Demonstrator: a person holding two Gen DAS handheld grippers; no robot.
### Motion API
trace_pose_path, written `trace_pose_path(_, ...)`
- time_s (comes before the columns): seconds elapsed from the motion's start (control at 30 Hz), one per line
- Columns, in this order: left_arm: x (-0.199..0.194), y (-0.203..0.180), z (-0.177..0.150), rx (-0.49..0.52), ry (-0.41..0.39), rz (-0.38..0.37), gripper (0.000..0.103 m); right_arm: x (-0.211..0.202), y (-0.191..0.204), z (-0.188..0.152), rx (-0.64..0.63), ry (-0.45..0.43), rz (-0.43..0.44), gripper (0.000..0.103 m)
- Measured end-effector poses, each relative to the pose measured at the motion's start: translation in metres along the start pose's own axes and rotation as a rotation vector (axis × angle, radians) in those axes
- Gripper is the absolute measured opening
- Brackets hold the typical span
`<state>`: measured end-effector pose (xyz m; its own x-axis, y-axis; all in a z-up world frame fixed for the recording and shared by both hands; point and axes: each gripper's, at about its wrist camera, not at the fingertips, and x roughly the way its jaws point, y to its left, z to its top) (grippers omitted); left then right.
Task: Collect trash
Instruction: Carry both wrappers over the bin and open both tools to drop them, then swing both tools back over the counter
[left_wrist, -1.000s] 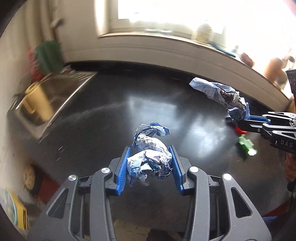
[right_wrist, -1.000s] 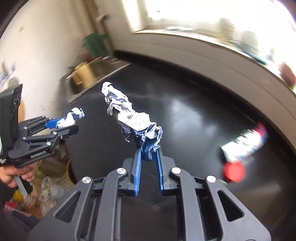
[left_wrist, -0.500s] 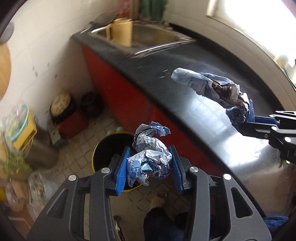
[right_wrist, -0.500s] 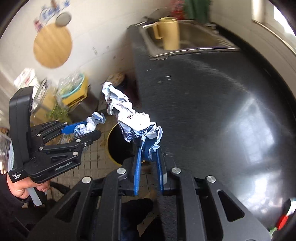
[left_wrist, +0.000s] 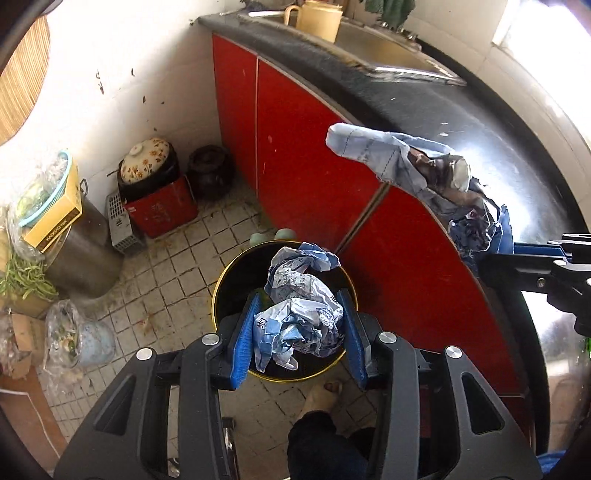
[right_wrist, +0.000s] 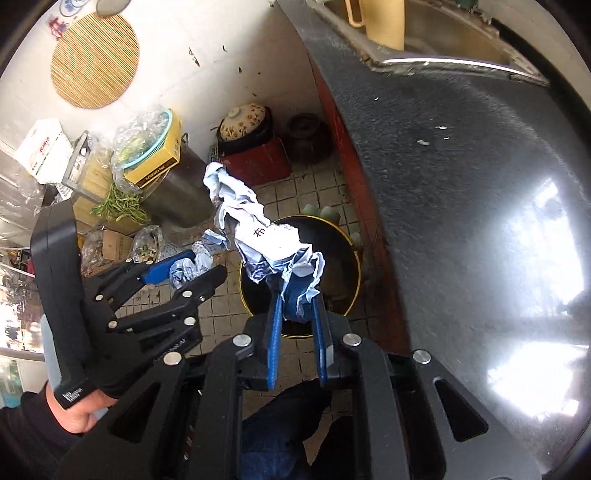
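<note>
My left gripper (left_wrist: 299, 321) is shut on a crumpled blue-and-white paper ball (left_wrist: 299, 310) and points down over a round black bin with a yellow rim (left_wrist: 236, 273) on the tiled floor. My right gripper (right_wrist: 297, 306) is shut on a long twisted blue-and-white wrapper (right_wrist: 258, 232), held above the same bin (right_wrist: 340, 258). In the left wrist view the right gripper (left_wrist: 517, 254) comes in from the right edge with its wrapper (left_wrist: 406, 162) beside the red cabinet. In the right wrist view the left gripper (right_wrist: 184, 266) shows at the left, holding its paper ball (right_wrist: 192, 262).
Red cabinet doors (left_wrist: 295, 147) and the black counter (right_wrist: 461, 184) with a sink (left_wrist: 376, 51) and a yellow jug (left_wrist: 317, 18) flank the bin. Pots, a red box (left_wrist: 162, 210), a metal drum (left_wrist: 81, 243) and bags crowd the floor at the left. A person's foot (left_wrist: 325, 395) stands near the bin.
Both grippers swung from above the counter out and down over the floor bin, still holding their paper. The bin now lies directly under the left gripper's fingers.
</note>
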<state>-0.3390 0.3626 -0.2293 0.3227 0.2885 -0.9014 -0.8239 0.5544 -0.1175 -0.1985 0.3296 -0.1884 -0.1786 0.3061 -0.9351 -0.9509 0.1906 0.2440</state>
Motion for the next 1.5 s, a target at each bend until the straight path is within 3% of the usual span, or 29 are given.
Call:
trace_pose_path(0.3,0.022,0.021,0.009,-0.011,0.019,-0.035,0.043,0.019,0.003,0.013,0.022,0.033,-0.003,0.017)
trace_pose_path(0.33,0.024,0.023,0.009,-0.006,0.017,-0.03,0.049,0.022,0.003,0.014,0.025,0.04,-0.001,0.019)
trace_pose_path(0.37,0.024,0.024,0.008,-0.005,0.02,-0.027,0.06,0.024,0.005,0.016,0.027,0.049,-0.005,0.03)
trace_pose_path(0.4,0.025,0.025,0.008,-0.002,0.02,-0.022,0.065,0.026,0.005,0.017,0.028,0.052,-0.008,0.037)
trace_pose_path(0.43,0.025,0.027,0.008,0.001,0.013,-0.017,0.067,0.026,0.005,0.018,0.026,0.048,-0.007,0.051)
trace_pose_path(0.6,0.022,0.035,0.006,-0.016,0.016,-0.008,0.073,0.011,0.005,0.015,0.013,0.014,-0.009,0.055)
trace_pose_path(0.67,0.014,0.032,0.004,-0.009,0.003,-0.004,0.081,-0.005,0.0,0.007,0.009,-0.017,-0.016,0.065)
trace_pose_path(0.8,-0.008,0.01,0.006,0.049,-0.021,0.007,0.09,-0.047,-0.02,-0.014,0.023,-0.096,-0.058,0.074)
trace_pose_path(0.93,-0.035,-0.041,0.017,0.157,-0.064,-0.053,0.093,-0.112,-0.063,-0.051,0.102,-0.223,-0.152,0.081)
trace_pose_path(1.07,-0.049,-0.111,0.031,0.34,-0.116,-0.139,0.094,-0.172,-0.115,-0.104,0.24,-0.326,-0.279,0.081)
trace_pose_path(1.3,-0.065,-0.273,0.041,0.699,-0.133,-0.359,0.094,-0.258,-0.208,-0.245,0.612,-0.443,-0.476,0.081)
trace_pose_path(1.5,-0.086,-0.386,0.015,0.894,-0.12,-0.514,0.094,-0.293,-0.237,-0.353,0.837,-0.481,-0.578,0.081)
